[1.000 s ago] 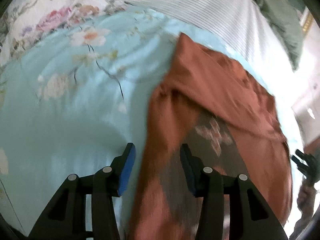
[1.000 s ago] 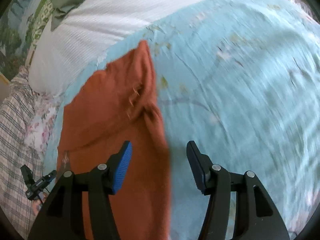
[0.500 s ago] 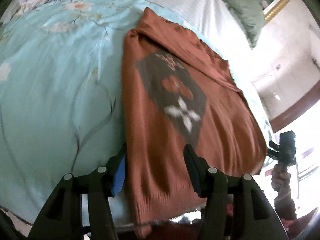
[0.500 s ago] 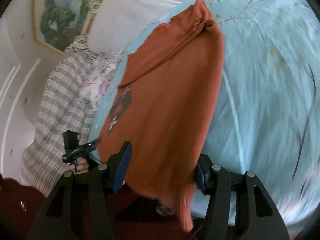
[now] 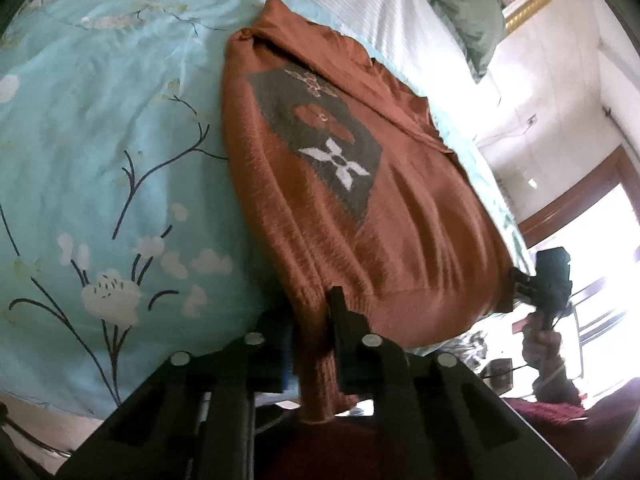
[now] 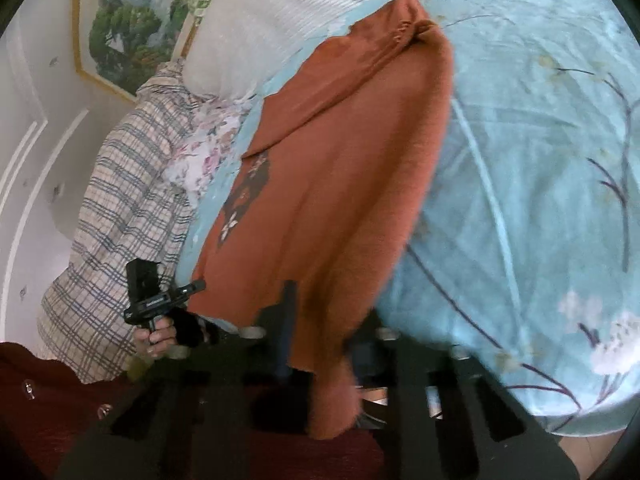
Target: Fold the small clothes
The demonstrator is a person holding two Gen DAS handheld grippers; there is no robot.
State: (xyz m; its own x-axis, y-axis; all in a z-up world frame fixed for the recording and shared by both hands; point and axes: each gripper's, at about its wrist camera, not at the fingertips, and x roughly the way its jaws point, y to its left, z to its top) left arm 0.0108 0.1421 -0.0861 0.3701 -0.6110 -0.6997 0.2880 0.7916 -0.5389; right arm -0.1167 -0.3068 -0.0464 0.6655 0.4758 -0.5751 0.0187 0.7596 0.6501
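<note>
You had the sweater (image 5: 352, 216) lying flat on the bed (image 5: 100, 160), its hem hanging off the near edge and its neck toward the far side by the white pillow (image 5: 380, 8). Your left gripper (image 5: 310, 332) was clenched on the near-left corner of the hem, with ribbed cloth bunched between its fingers (image 5: 340, 320). Your right gripper (image 6: 320, 340) was clamped on the near-right corner, the fabric draped over it and hanging down past it. The grey patch (image 5: 320, 136) with the white flower faced up. A plaid blanket (image 6: 120, 216) lay left of the sweater in the right wrist view.
</note>
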